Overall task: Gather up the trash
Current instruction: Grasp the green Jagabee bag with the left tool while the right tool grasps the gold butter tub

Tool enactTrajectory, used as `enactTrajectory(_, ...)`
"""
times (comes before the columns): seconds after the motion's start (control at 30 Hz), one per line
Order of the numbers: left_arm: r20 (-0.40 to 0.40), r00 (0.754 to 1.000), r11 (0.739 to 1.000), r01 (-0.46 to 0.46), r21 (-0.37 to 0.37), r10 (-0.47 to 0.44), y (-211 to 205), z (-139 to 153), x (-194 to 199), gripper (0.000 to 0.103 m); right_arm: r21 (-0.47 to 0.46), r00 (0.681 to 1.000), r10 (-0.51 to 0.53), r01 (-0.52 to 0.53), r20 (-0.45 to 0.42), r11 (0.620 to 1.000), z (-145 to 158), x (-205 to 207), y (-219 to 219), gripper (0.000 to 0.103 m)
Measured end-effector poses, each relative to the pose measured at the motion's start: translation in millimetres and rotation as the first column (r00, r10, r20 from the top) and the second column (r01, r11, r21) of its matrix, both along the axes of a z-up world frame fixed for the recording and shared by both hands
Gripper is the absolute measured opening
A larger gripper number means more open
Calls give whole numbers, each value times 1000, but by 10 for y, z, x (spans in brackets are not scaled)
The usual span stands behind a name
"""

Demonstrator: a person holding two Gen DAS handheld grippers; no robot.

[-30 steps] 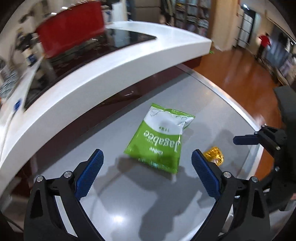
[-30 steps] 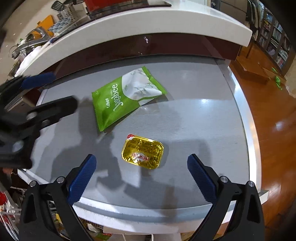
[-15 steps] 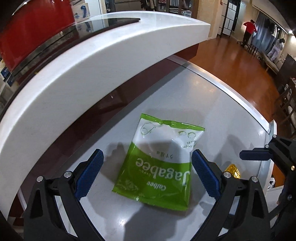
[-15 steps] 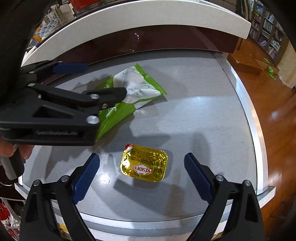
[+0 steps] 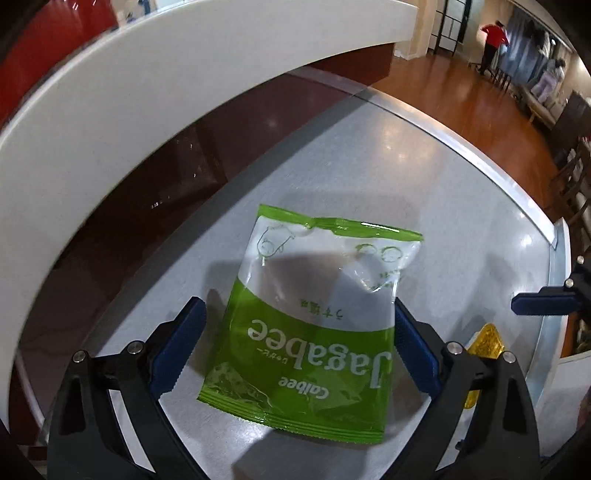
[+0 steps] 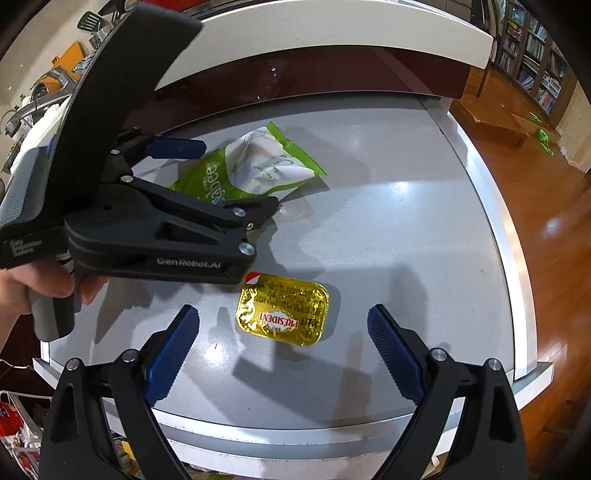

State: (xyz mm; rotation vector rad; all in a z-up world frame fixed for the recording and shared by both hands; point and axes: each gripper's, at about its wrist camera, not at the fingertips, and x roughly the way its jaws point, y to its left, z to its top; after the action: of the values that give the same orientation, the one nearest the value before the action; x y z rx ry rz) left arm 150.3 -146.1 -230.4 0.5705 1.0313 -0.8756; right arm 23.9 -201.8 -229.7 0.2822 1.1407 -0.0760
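1. Jagabee snack bag (image 5: 314, 325), green and white, lies flat on the grey counter (image 5: 443, 192) in the lower middle of your left wrist view; whether anything is inside it you cannot tell.
2. Your left gripper (image 5: 299, 339) stands wide, one blue pad on each side of the bag's lower half. The right pad sits just at the bag's edge and the left pad stands apart from it; nothing is pinched.
3. In the right wrist view, the gold foil butter portion (image 6: 282, 314), marked PRESIDENT, lies sealed on the counter in the middle of the frame.
4. Your right gripper (image 6: 282, 332) is also spread wide, with the portion between its blue pads and clear of both, nearer the left one.
5. From that view the left gripper crosses the left of the frame, over the bag, its near finger just above the portion's upper left corner.
6. A white raised ledge (image 6: 332, 33) curves along the top of the frame.
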Motion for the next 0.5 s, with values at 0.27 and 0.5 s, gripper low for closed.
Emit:
enactTrajectory(0.27, 34, 996, 996, -84, 10, 83, 279, 62, -22, 83, 29, 999, -38, 38, 3, 999, 2, 21, -120, 91)
enactTrajectory(0.5, 94, 967, 970, -241, 30, 237, 748, 75, -139, 83, 13, 999, -41, 41, 2, 999, 18, 126, -19, 88)
